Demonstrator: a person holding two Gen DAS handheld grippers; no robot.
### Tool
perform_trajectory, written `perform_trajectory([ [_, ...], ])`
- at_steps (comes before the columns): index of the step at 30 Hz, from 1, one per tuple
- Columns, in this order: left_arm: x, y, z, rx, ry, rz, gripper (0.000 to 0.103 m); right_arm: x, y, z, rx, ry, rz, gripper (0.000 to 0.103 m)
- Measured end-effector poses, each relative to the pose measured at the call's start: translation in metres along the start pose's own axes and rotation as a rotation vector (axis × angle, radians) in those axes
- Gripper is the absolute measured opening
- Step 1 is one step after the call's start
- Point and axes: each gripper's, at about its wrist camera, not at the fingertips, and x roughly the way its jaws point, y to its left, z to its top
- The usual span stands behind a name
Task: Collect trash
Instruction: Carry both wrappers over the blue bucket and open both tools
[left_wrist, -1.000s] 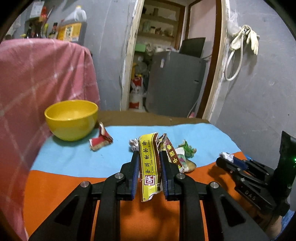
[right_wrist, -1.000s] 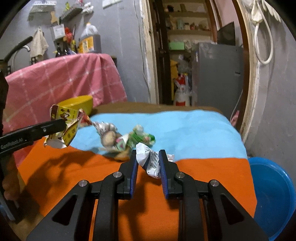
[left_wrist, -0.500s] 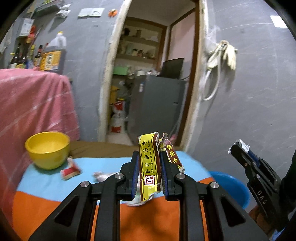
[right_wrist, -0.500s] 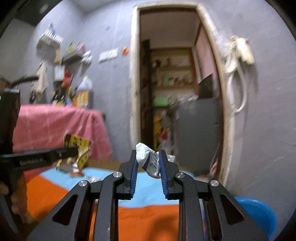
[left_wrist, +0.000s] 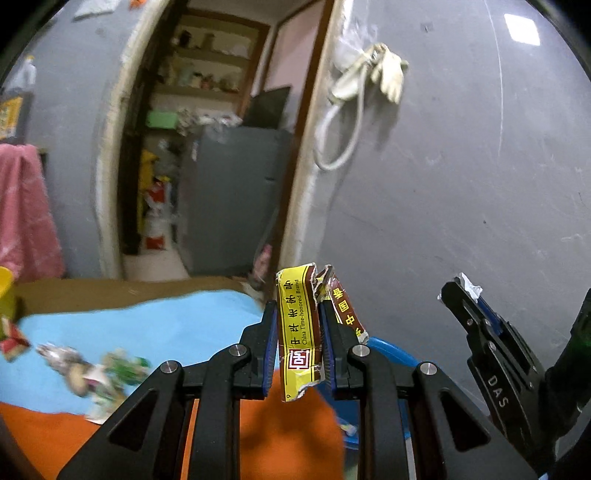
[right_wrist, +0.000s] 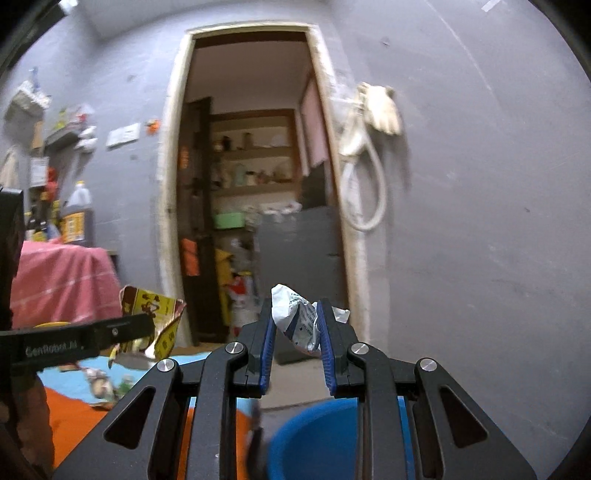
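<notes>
In the left wrist view, a yellow and brown wrapper (left_wrist: 300, 328) is clamped between the pads of the left gripper (left_wrist: 298, 345), raised above the table (left_wrist: 155, 328). More scraps (left_wrist: 92, 373) are left on the blue cloth, so the task is judged unfinished.

In the right wrist view, a crumpled white wrapper (right_wrist: 300, 321) is pinched by the right gripper (right_wrist: 295, 339). Only here is the blue bin (right_wrist: 317, 439) seen clearly, directly below.

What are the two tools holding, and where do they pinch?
The left tool pinches a yellow and brown wrapper around its middle. The right tool pinches a crumpled white wrapper across its middle.
</notes>
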Motion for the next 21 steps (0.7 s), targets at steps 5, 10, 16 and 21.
perform_trajectory([
  [5, 0.039, -0.021, -0.008, -0.049, 0.122, -0.028, 0.018, 0.006, -0.033, -0.007, 0.059, 0.081, -0.08, 0.02],
  [10, 0.074, -0.034, -0.012, -0.12, 0.222, -0.039, 0.018, 0.018, -0.058, -0.019, 0.124, 0.2, -0.124, 0.021],
  [16, 0.107, -0.037, -0.027, -0.154, 0.34, -0.026, 0.018, 0.03, -0.074, -0.035, 0.174, 0.33, -0.13, 0.022],
  [21, 0.125, -0.028, -0.041, -0.19, 0.421, -0.006, 0.019, 0.037, -0.081, -0.046, 0.221, 0.414, -0.119, 0.033],
])
